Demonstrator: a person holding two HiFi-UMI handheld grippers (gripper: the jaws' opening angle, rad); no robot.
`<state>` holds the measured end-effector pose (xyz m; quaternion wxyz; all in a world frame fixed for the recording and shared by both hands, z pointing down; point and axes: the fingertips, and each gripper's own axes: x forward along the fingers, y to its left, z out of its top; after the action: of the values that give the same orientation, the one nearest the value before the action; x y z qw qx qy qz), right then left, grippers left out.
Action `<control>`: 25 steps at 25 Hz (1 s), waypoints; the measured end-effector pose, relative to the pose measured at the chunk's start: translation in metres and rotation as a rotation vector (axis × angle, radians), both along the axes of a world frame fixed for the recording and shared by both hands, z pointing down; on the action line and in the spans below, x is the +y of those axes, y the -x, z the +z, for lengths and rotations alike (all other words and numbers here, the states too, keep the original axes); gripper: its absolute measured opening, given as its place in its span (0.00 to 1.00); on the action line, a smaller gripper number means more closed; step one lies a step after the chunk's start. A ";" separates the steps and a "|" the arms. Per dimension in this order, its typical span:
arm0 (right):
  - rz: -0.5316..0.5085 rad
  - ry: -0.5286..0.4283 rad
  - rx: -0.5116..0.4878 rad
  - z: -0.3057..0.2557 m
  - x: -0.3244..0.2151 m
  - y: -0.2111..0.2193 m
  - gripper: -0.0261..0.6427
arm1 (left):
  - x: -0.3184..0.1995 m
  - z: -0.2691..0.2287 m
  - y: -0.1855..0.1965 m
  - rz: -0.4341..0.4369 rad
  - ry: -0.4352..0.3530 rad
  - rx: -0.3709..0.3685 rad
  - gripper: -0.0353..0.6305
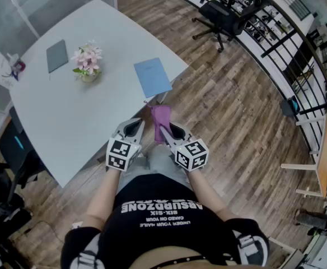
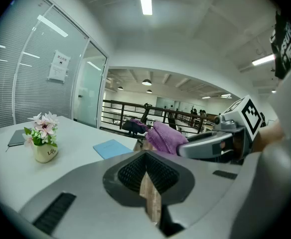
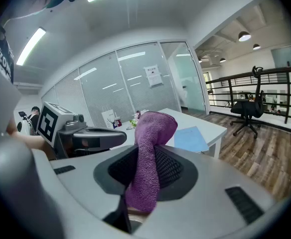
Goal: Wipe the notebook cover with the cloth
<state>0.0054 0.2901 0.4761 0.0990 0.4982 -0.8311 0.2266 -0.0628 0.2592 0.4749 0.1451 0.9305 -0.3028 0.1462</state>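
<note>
Notebook (image 1: 152, 77) (the blue one) lay flat near the white table's (image 1: 62, 116) edge, ahead of both grippers and touched by neither. The right gripper (image 1: 163, 133) pinched the purple cloth (image 1: 162, 119), held clear of the table. The left gripper (image 1: 134, 129), just beside it, had its jaws pressed together on nothing

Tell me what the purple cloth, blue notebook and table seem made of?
Cloth: likely microfibre or terry, matte; fuzzy looped pile shows.
Notebook: probably card or paper cover, matte; thin and flat.
Table: smooth white top, perhaps laminate; faint sheen, no grain.
</note>
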 end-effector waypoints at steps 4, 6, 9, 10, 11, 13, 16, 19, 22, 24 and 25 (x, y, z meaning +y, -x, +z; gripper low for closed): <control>-0.004 -0.020 0.006 -0.004 -0.013 -0.003 0.19 | -0.010 -0.001 -0.003 -0.004 -0.009 0.000 0.08; -0.002 -0.021 0.000 -0.005 -0.018 -0.006 0.19 | -0.015 0.000 -0.004 -0.007 -0.004 -0.002 0.08; -0.003 -0.022 -0.029 -0.007 -0.030 -0.014 0.19 | -0.026 0.001 -0.010 -0.007 0.003 -0.013 0.08; -0.005 -0.020 -0.041 -0.007 -0.036 -0.018 0.19 | -0.032 0.002 -0.013 -0.008 0.004 -0.017 0.08; -0.006 -0.016 -0.051 -0.005 -0.043 -0.022 0.19 | -0.039 0.003 -0.015 -0.012 0.007 -0.021 0.08; -0.011 -0.001 -0.061 0.000 -0.059 -0.031 0.19 | -0.053 0.008 -0.020 -0.027 0.017 -0.029 0.08; -0.029 0.031 -0.056 0.012 -0.085 -0.046 0.19 | -0.076 0.018 -0.028 -0.053 0.040 -0.042 0.08; -0.059 0.067 -0.038 0.021 -0.118 -0.067 0.19 | -0.105 0.024 -0.037 -0.090 0.055 -0.062 0.08; -0.092 0.084 -0.020 0.026 -0.156 -0.088 0.19 | -0.137 0.025 -0.039 -0.149 0.062 -0.081 0.08; -0.107 0.093 -0.001 0.028 -0.185 -0.103 0.19 | -0.159 0.026 -0.039 -0.187 0.066 -0.093 0.08; -0.115 0.101 0.010 0.030 -0.200 -0.109 0.19 | -0.169 0.027 -0.039 -0.206 0.071 -0.096 0.08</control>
<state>0.1147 0.0901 0.5063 0.1410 0.4452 -0.8453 0.2594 -0.0234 0.0899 0.5017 0.1774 0.8808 -0.3979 0.1857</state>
